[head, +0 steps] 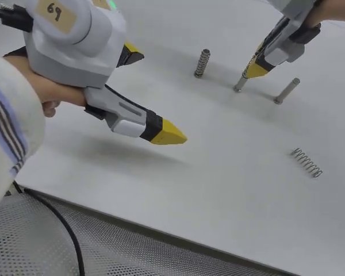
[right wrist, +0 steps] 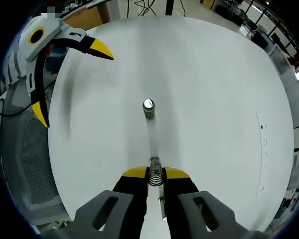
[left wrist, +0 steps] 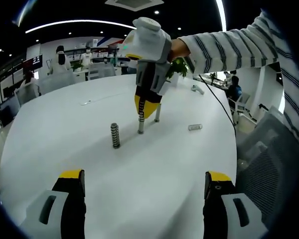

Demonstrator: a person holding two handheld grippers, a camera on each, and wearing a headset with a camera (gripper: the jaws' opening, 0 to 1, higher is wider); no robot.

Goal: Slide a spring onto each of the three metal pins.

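Well inside table edge (head: 161, 221), left gripper (head: 154, 95)

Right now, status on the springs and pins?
Left gripper open. Right gripper shut on spring at second pin. First pin loaded, third pin bare. Nothing blocking.

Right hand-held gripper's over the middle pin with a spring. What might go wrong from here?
The spring is pinched in the right hand-held gripper; if tilted off the middle pin, it may snag on the tip or pop free. A sideways nudge might topple the bare pin nearby.
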